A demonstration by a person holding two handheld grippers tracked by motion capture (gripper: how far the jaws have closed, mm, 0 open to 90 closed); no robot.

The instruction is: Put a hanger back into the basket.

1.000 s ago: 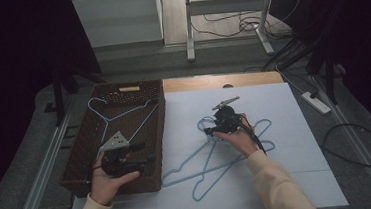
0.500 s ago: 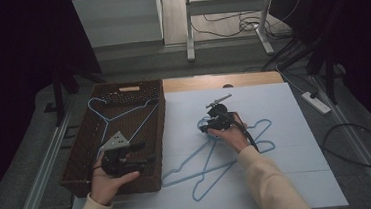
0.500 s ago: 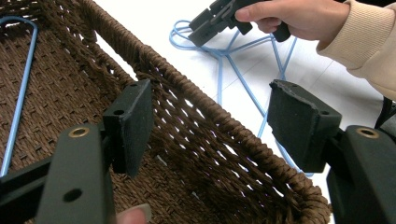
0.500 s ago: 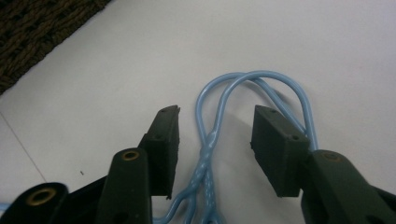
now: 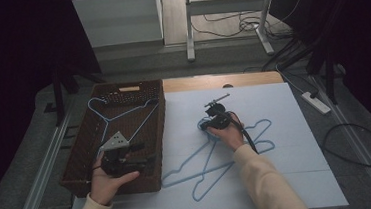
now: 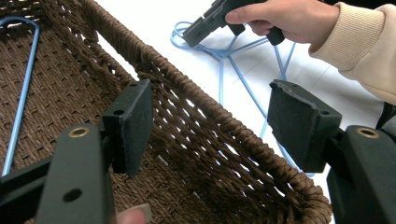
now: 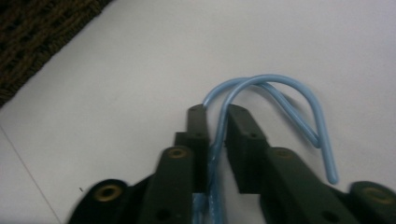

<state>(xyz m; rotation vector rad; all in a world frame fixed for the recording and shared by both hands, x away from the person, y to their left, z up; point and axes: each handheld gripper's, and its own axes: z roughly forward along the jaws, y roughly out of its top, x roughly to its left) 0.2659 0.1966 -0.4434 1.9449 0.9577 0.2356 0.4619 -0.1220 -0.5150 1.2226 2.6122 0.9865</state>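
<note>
Our right gripper (image 7: 215, 122), jaws just closing, pinches the hanger hooks (image 7: 275, 100); wicker basket (image 5: 122, 92) lies left w/ left gripper (image 6: 219, 121) open.

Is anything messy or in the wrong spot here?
A little messy. Blue hangers lie crisscrossed in a tangle on the white table, outside the basket, where one hanger already lies. The right hand-held gripper has just been closing around two hooks together.
</note>
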